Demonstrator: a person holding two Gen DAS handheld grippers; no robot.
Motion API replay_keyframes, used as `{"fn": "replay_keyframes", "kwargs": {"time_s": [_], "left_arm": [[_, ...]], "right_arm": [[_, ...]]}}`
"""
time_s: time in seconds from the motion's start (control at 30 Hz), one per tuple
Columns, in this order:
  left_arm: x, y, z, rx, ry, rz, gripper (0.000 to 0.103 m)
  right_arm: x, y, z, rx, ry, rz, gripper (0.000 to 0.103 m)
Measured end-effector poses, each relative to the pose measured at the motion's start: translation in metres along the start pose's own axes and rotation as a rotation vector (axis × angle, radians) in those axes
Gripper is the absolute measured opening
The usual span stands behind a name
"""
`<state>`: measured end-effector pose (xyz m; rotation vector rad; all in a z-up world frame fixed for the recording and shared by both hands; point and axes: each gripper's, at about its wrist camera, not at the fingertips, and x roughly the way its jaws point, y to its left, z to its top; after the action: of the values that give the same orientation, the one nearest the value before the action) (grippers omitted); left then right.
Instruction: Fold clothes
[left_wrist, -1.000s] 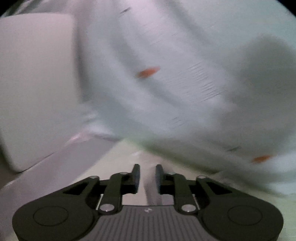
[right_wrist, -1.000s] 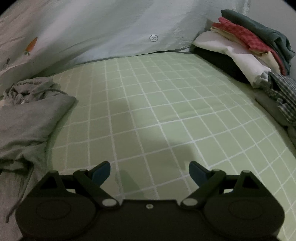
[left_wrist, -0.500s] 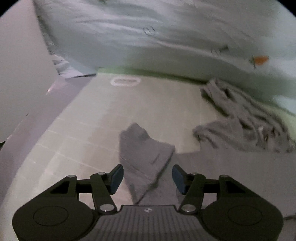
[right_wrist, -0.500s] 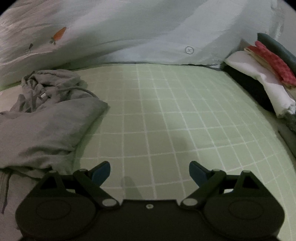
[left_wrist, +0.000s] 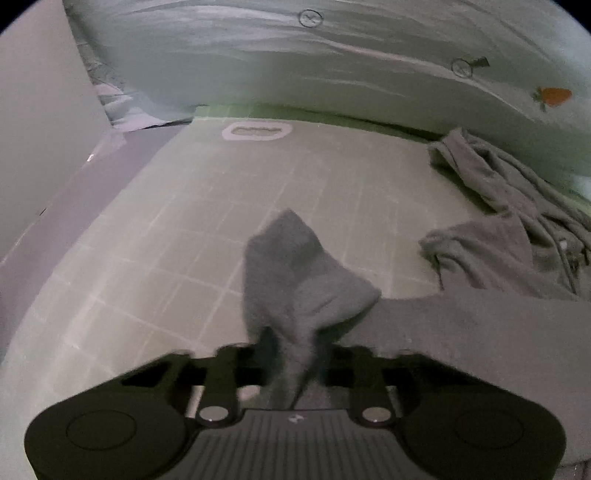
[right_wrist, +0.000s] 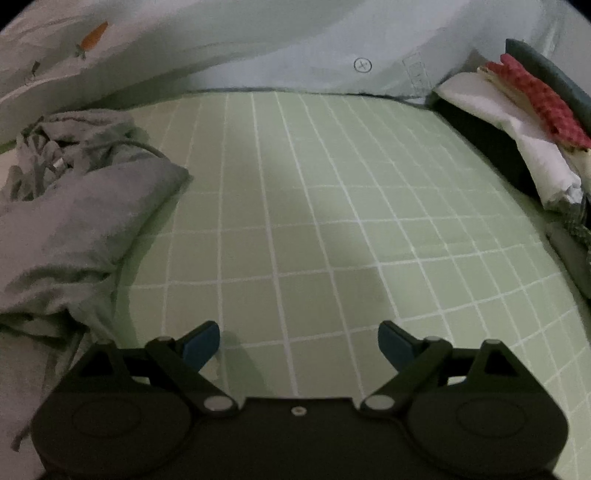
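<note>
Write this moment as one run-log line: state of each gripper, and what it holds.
left gripper: jaws just closing, shut on grey garment | right gripper: open, empty, over green checked sheet | stage: fold starting

Grey garment (left_wrist: 303, 288) hides the blurred left tool's (left_wrist: 295, 354) fingertips.

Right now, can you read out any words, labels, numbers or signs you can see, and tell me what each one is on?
No legible words or numbers.
Circled "x" signs, printed on the pale blue quilt: one in the right wrist view, two in the left wrist view.
Oval white label on the checked mat: lettering too blurred to read.
Small logo on the left gripper body: too small to read.
</note>
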<state>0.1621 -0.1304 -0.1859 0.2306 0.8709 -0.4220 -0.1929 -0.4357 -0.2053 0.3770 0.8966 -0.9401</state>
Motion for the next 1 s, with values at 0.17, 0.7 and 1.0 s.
{"fn": "replay_keyframes", "kwargs": {"time_s": [0.17,0.7,1.0], "left_arm": [[-0.030,0.002,0.016,-0.092,-0.079,-0.105,0.008],[-0.089,-0.153,-0.010,0.228,-0.100,-0.323,0.087],[-0.066,-0.100,-0.012,0.095,-0.015,-0.094,0.091]], "right_arm": [[0.000,0.001,-0.001,0.011,-0.003,0.008,0.094],[-0.018,-0.003,-0.003,-0.021,-0.139,-0.007,0.103],[-0.029,0.054,0.042,-0.123,-0.250,0.167,0.103]]}}
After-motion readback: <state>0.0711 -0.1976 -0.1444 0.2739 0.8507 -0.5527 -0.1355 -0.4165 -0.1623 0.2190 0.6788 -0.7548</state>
